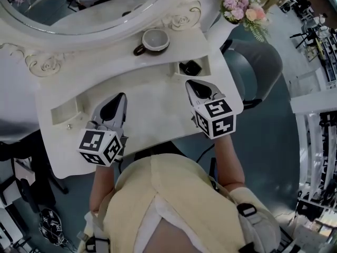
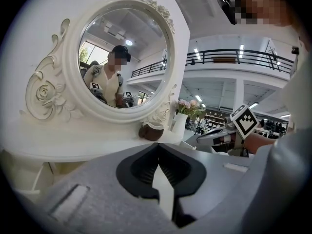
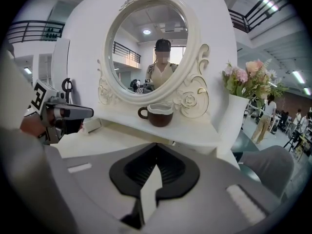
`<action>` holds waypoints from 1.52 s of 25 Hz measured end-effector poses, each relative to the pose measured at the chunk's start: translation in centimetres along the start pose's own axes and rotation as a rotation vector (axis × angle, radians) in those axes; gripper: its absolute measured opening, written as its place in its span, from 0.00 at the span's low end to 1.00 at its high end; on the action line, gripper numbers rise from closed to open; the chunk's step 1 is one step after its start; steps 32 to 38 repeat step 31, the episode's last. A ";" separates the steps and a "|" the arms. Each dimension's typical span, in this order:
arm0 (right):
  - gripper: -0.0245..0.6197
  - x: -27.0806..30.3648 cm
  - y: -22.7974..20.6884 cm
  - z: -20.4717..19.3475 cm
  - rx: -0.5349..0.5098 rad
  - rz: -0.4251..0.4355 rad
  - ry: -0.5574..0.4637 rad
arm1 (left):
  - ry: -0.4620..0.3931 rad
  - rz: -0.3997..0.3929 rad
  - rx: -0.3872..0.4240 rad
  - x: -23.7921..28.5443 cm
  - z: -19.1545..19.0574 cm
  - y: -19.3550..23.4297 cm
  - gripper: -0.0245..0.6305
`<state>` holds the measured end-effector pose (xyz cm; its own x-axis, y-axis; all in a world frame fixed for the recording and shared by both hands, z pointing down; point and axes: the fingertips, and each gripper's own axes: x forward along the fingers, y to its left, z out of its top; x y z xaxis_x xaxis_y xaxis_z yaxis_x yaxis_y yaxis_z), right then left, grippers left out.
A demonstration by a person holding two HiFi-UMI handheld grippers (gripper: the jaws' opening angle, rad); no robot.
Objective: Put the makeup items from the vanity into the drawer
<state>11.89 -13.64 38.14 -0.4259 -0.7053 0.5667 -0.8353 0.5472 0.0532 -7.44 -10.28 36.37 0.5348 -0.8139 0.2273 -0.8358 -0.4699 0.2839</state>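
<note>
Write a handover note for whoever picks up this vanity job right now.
Left gripper: shut, empty, over the vanity top.
Right gripper: shut, empty, by the right recess.
Things: a dark item lies in that recess; a brown cup stands on the shelf under the mirror.
Done: cannot tell.
Left: probably find any remaining makeup; none shows between the grippers.

- Head view: high above the brown cup [image 1: 151, 41], facing steeply down, well apart from it.
- Left gripper view: low, front-left of the cup, facing it, near.
- Right gripper view: low, front-right of the cup, facing it, near.
- All three share the cup, the mirror [image 3: 146, 50] and the vanity [image 1: 152, 109].
</note>
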 end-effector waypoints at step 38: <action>0.04 2.0 2.7 -1.2 0.183 0.140 -0.023 | 0.011 -0.007 0.026 0.9 0.4 0.1 0.04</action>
